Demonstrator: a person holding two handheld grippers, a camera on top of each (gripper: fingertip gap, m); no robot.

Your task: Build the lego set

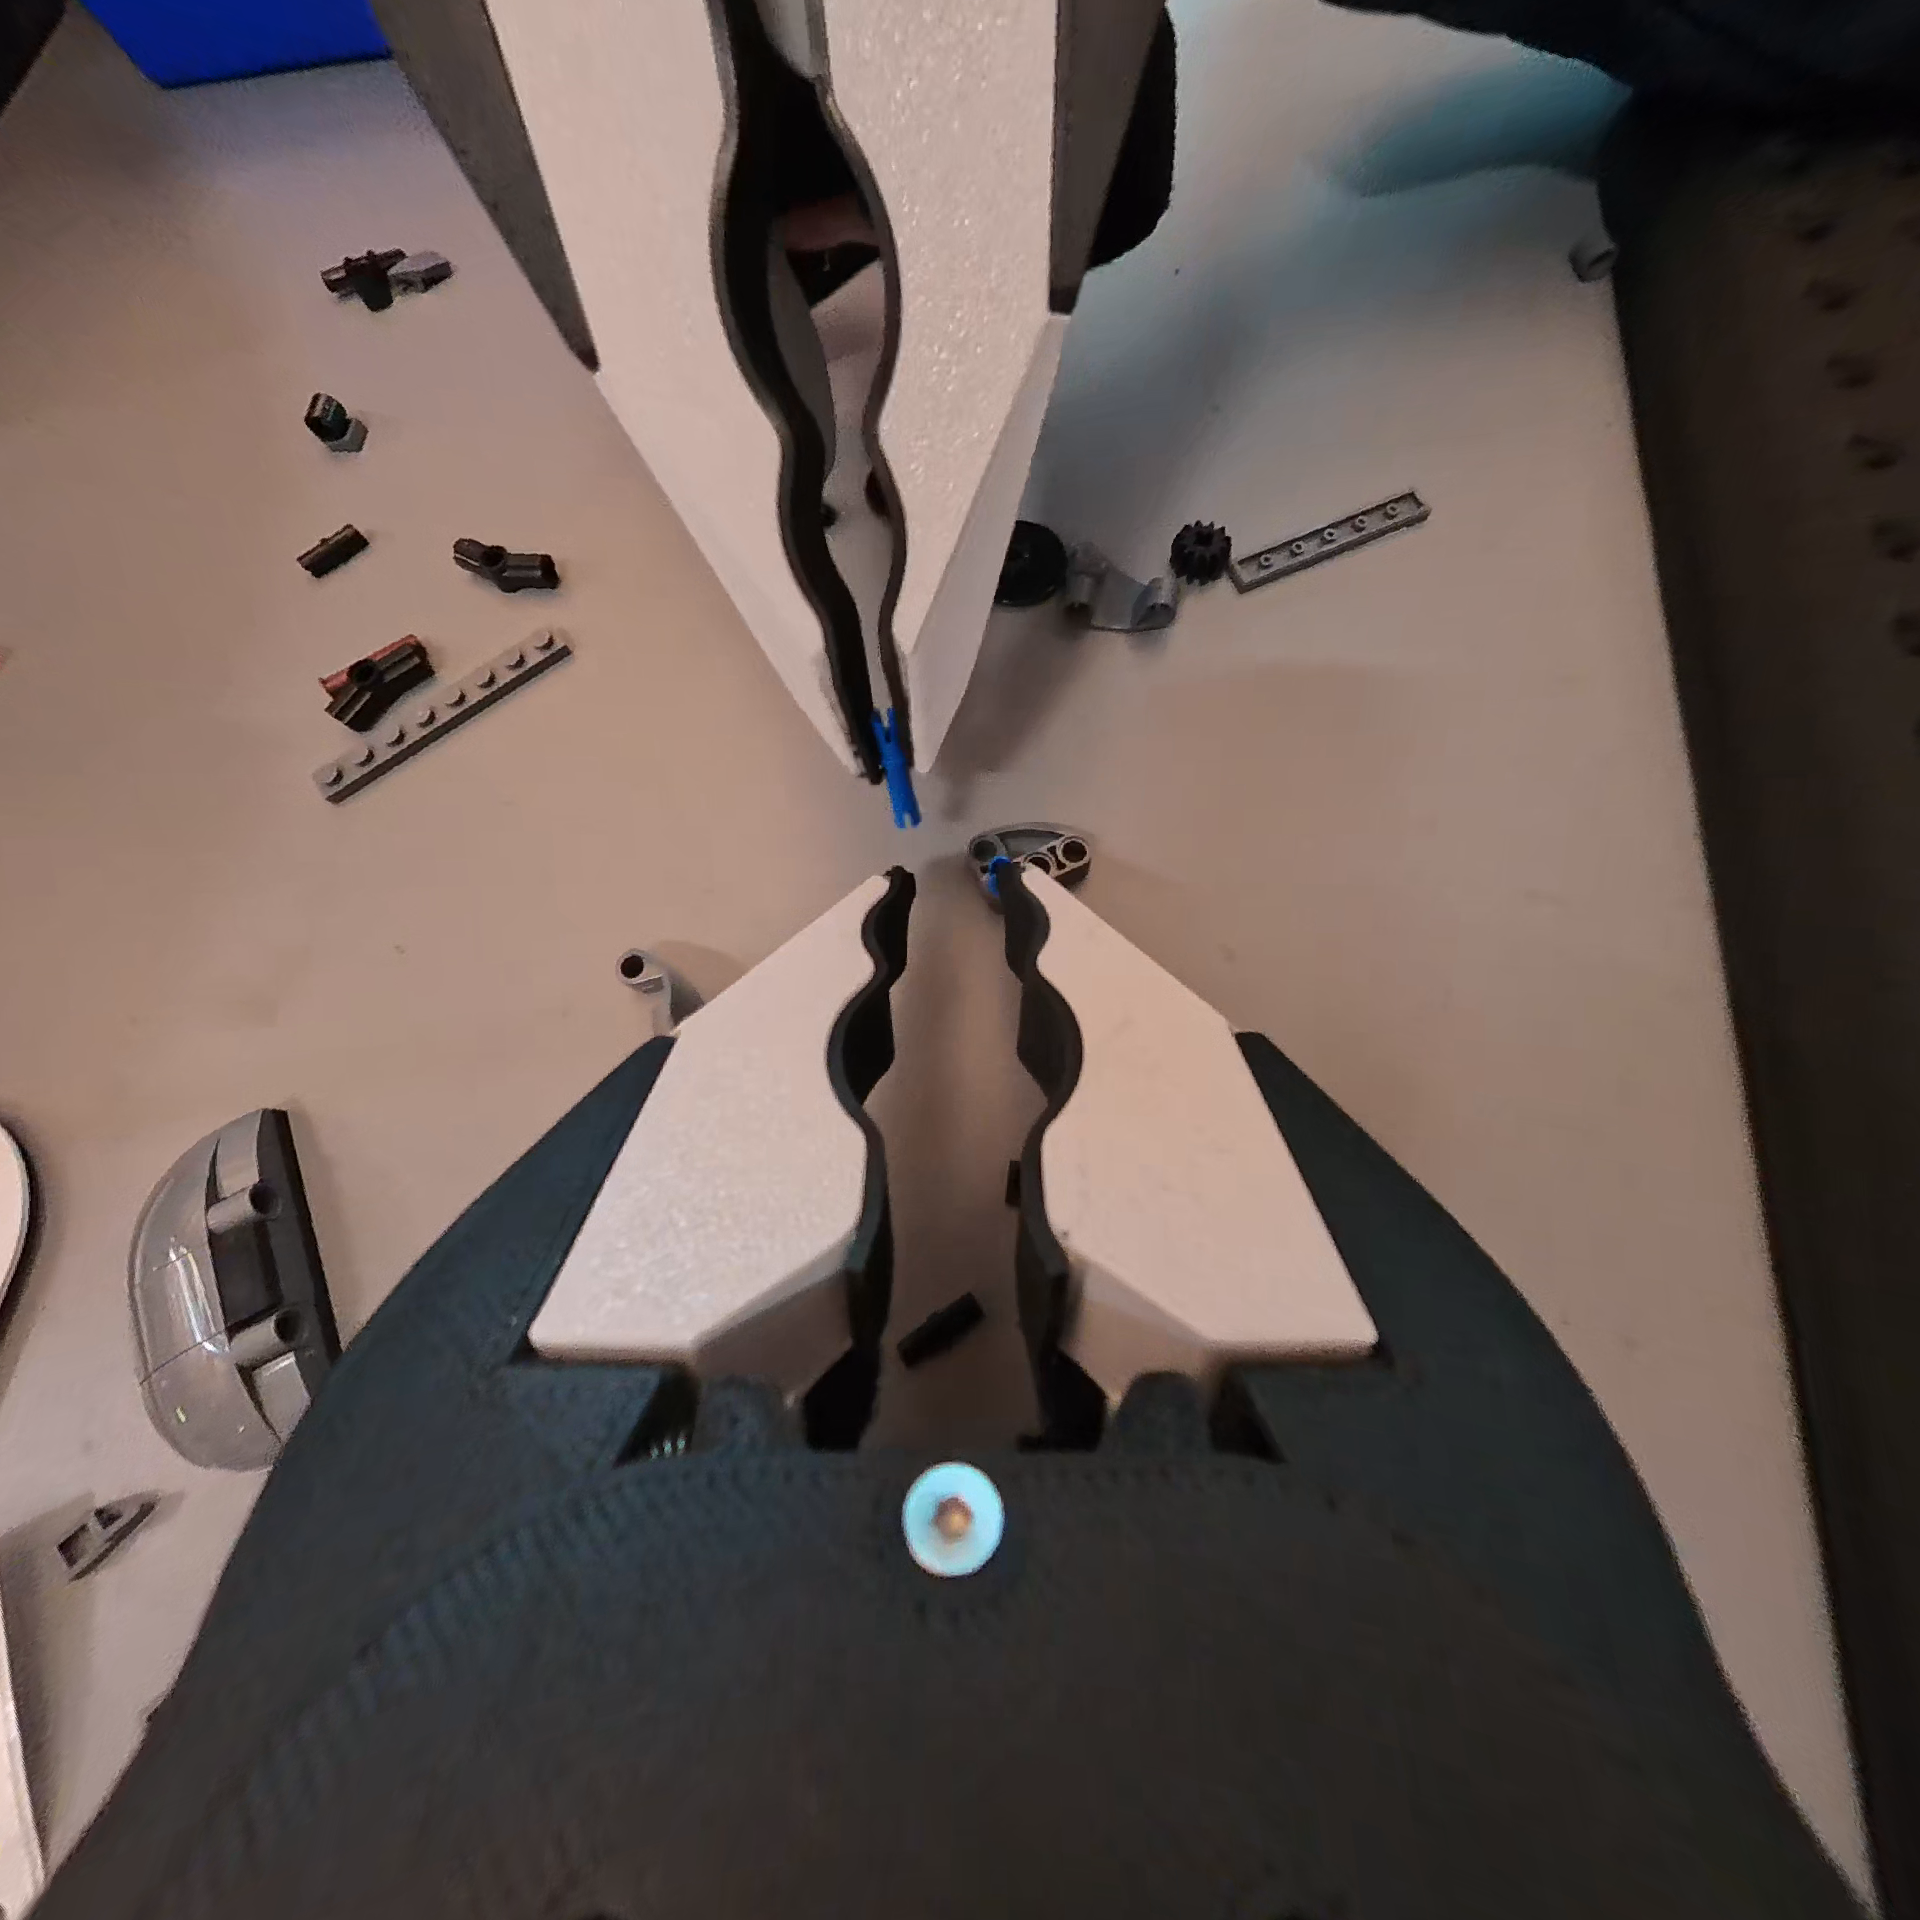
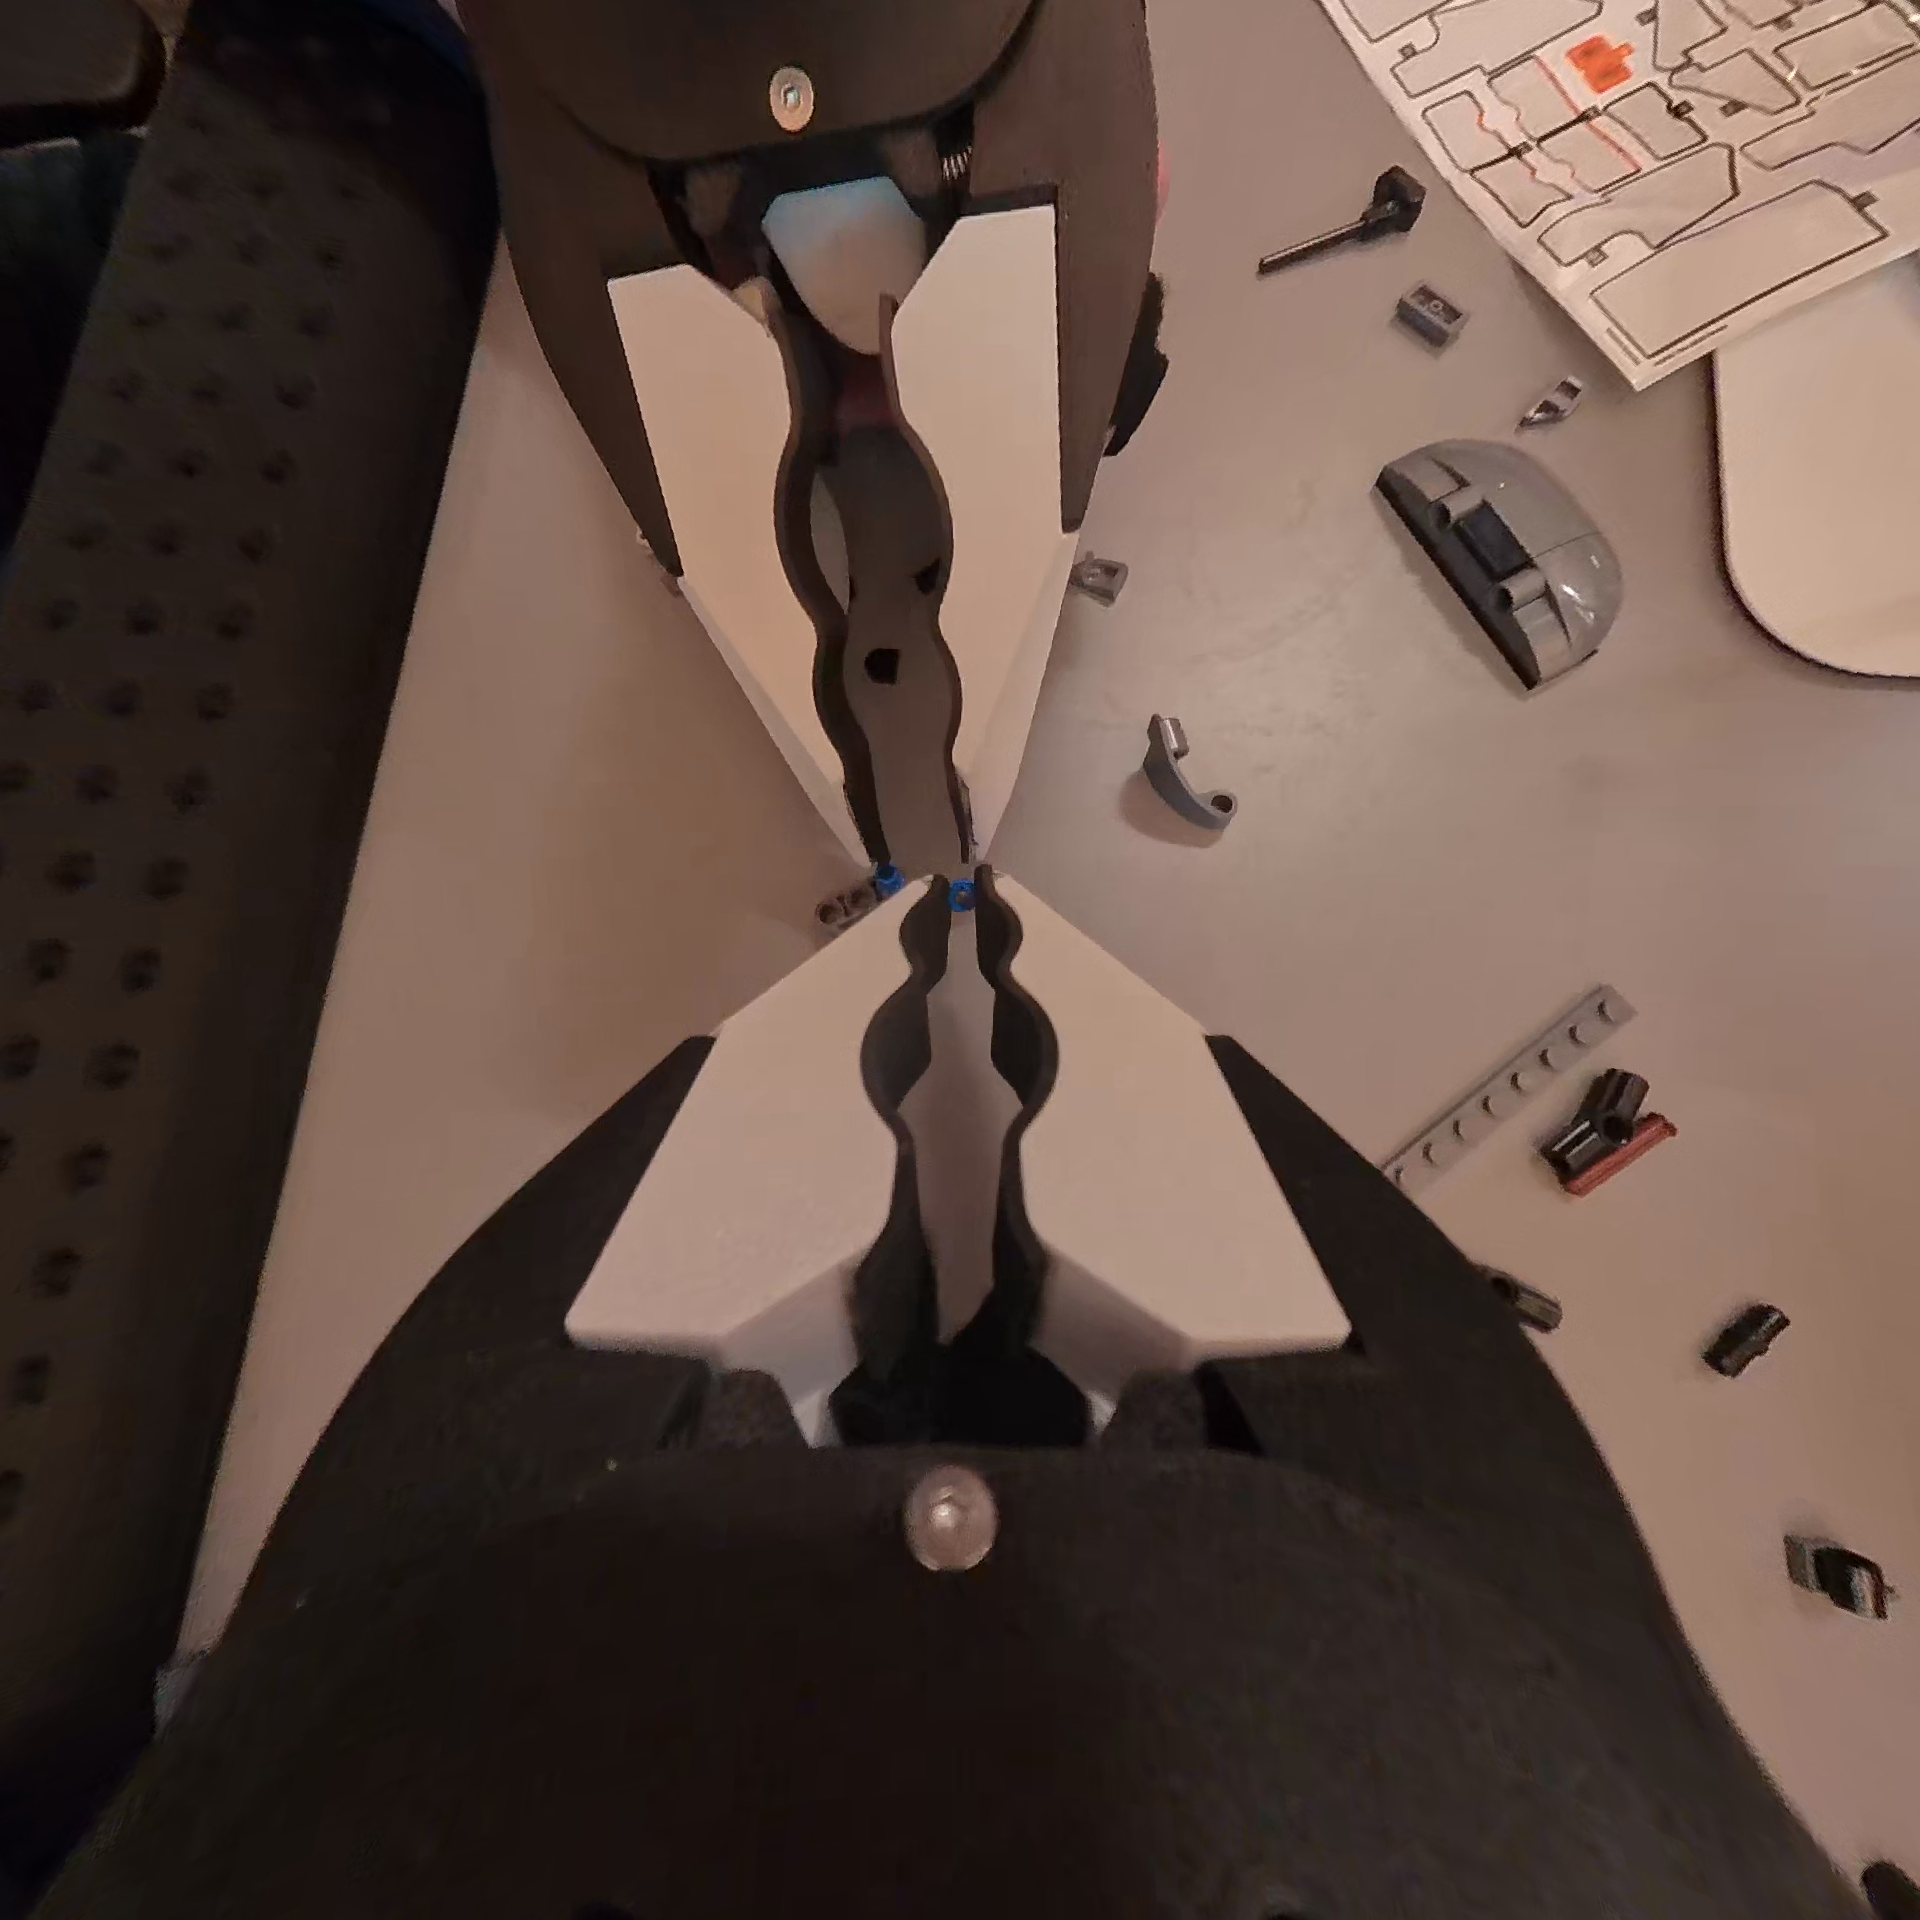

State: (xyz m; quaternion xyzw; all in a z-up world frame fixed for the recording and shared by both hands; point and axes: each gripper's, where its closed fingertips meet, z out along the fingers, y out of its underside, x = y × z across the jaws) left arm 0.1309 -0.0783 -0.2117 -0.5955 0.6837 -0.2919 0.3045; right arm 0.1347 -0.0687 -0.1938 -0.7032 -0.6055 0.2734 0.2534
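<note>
My right gripper (image 2: pixel 958 896) is shut on a small blue pin (image 2: pixel 961 894). In the left wrist view it comes in from the top (image 1: pixel 891 758), with the blue pin (image 1: pixel 896 774) sticking out of its tips. My left gripper (image 1: pixel 956 878) is open and faces it tip to tip, a short gap away. A grey curved beam (image 1: pixel 1039 854) with another blue pin (image 1: pixel 997 868) in it lies at my left gripper's right fingertip. The beam also shows in the right wrist view (image 2: pixel 840 907).
Loose parts lie on the beige table: a long grey plate (image 1: pixel 442 717), black connectors (image 1: pixel 506 564), a grey rounded shell assembly (image 1: pixel 223 1288), a black gear (image 1: pixel 1203 551), a short grey plate (image 1: pixel 1330 540). An instruction sheet (image 2: pixel 1662 156) lies far right. A dark perforated surface (image 2: pixel 156 831) borders the table. My left and right fingertips are right by each other. The left tips stand about 9 centimeters off the black gear (image 1: pixel 1203 551).
</note>
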